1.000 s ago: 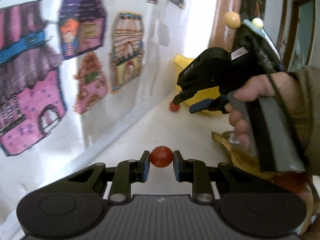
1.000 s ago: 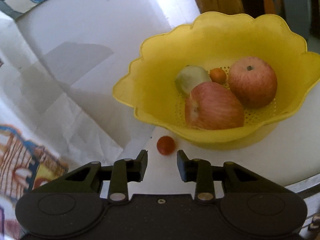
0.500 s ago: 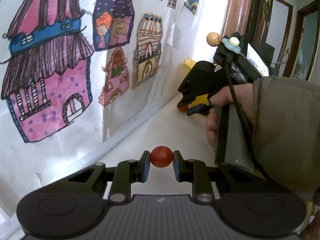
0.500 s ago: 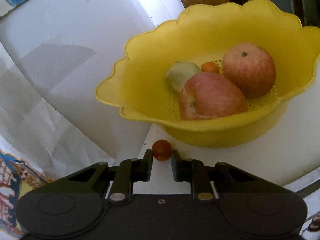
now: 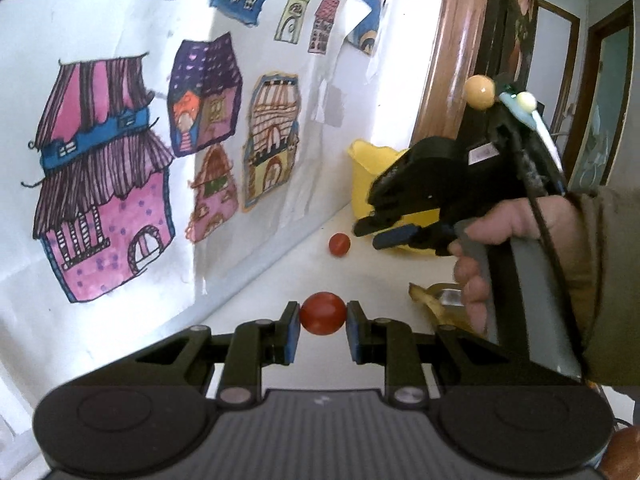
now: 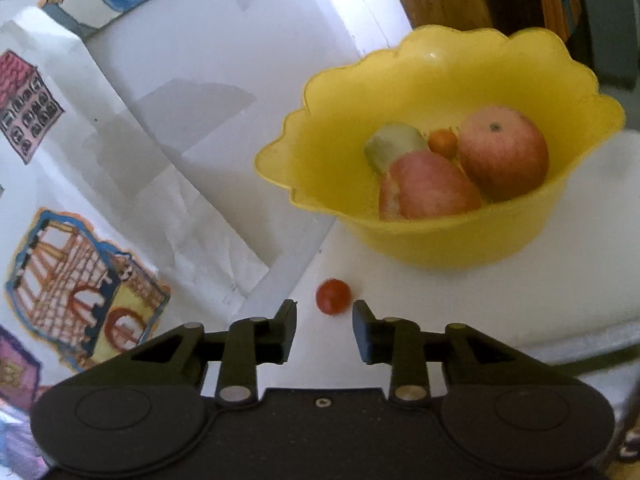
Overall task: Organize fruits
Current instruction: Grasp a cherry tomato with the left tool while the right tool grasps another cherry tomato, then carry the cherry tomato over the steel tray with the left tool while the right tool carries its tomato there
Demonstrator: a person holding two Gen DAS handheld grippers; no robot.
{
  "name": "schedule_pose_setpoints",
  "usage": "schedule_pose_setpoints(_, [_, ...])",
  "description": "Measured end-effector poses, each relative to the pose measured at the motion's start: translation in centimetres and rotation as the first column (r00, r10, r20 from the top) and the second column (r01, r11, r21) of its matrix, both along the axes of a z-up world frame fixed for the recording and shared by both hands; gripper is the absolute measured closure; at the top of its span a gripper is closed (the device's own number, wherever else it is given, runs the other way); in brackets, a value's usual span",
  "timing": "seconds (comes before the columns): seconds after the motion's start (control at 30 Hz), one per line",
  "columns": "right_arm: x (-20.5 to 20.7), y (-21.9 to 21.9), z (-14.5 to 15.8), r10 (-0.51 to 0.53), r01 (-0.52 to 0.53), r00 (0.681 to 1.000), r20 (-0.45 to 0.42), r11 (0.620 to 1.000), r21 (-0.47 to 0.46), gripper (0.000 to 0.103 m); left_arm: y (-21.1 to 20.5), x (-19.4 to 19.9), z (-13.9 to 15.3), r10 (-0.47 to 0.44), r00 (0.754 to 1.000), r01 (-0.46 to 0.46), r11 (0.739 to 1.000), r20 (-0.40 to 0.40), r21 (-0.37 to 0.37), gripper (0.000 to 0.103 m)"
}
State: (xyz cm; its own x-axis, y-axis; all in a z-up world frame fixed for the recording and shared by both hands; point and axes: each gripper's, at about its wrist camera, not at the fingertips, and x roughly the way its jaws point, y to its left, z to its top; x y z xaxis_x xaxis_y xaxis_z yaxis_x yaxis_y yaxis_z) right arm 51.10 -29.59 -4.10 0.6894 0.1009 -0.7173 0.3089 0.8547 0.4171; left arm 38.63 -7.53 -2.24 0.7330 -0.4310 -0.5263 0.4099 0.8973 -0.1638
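Tomatoes split two ways for me: my left gripper [image 5: 323, 318] has its jaws clamped on one cherry tomato [image 5: 322, 313], while my right gripper [image 6: 324, 316], jaws just reopened, frames the loose tomato [image 6: 333, 296] on the counter [image 6: 480, 300] before the yellow bowl [image 6: 320, 152].

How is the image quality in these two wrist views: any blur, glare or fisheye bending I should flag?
Left wrist view: fisheye bends the wooden frame, window light washes out the wall above the yellow bowl, and the held cherry tomato is sharp. Right wrist view: soft blur throughout, the apples and the loose cherry tomato are fuzzy, with overexposed glare at the top.
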Motion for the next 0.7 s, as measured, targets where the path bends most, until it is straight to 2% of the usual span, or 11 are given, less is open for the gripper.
schedule_pose_setpoints(0.1, [1.1,0.1,-0.6,0.002,-0.001,1.0,0.013,0.999,-0.049,0.069,-0.1,-0.3,0.0,0.007,1.0,-0.007,1.0,-0.009,-0.002,0.076])
schedule_pose_setpoints(0.3, [2.6,0.0,-2.8,-0.017,0.016,0.999,-0.029,0.999,-0.043,0.072,0.0,0.3,-0.8,0.006,1.0,-0.007,1.0,-0.027,-0.012,0.076])
schedule_pose_setpoints(0.6, [2.3,1.6,-3.1,0.046,-0.046,0.999,-0.01,0.996,-0.071,0.077,0.1,1.6,-2.0,0.004,0.999,-0.005,1.0,-0.039,-0.031,0.076])
schedule_pose_setpoints(0.7, [1.9,1.6,-2.8,0.054,-0.055,0.998,-0.031,0.998,-0.028,0.077,0.3,1.5,-2.3,0.005,0.999,-0.006,0.999,-0.042,-0.032,0.076])
